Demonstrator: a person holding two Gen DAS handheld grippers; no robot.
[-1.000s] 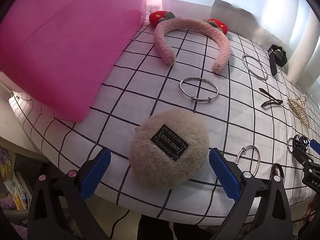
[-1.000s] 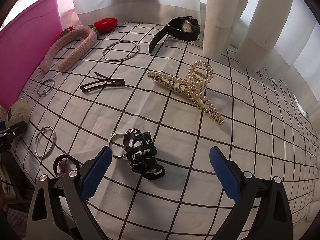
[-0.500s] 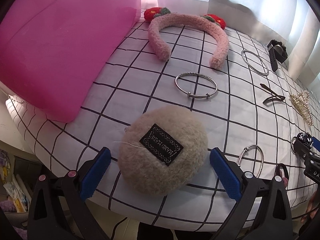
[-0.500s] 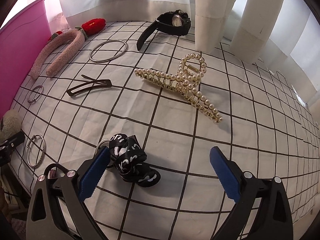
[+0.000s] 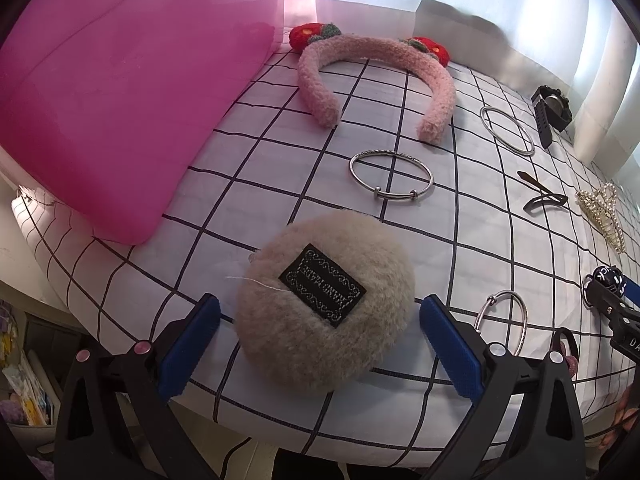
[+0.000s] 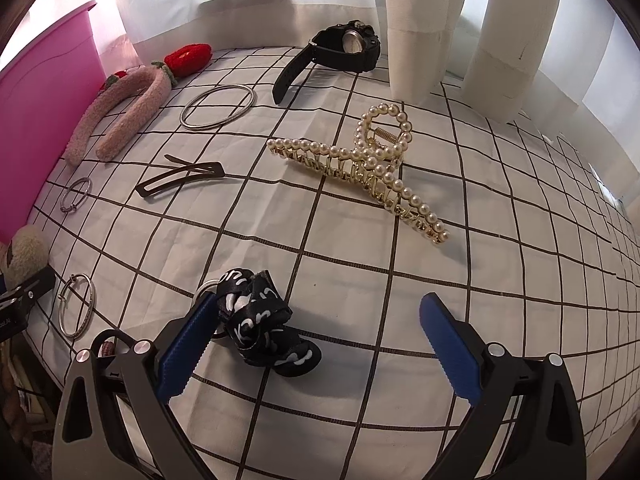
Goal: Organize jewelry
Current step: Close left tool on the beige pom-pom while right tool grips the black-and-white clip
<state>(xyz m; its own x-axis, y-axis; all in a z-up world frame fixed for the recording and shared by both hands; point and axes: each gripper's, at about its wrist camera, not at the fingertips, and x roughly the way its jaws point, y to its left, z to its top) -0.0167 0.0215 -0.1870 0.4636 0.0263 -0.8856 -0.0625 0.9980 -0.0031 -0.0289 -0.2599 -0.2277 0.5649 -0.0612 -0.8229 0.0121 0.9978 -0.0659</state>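
A fluffy beige round hair clip (image 5: 324,312) with a black label lies on the checked cloth, between the open fingers of my left gripper (image 5: 320,320). A black-and-white ribbon scrunchie (image 6: 264,324) on a metal ring lies beside the left finger of my open right gripper (image 6: 316,324). A pearl claw clip (image 6: 368,168), a brown snap clip (image 6: 180,178), silver bangles (image 5: 390,176) (image 6: 218,106) (image 6: 76,310), a pink plush headband (image 5: 376,76) and a black watch (image 6: 344,46) lie further off.
A large pink bin (image 5: 112,92) stands at the left. White curtains (image 6: 440,20) hang along the back. The cloth's front edge (image 5: 280,420) drops off just below the left gripper. A small dark hair tie (image 5: 564,348) lies near that edge.
The left gripper has moved forward around the beige clip. The right gripper has moved left and forward, so the scrunchie now sits by its left finger.
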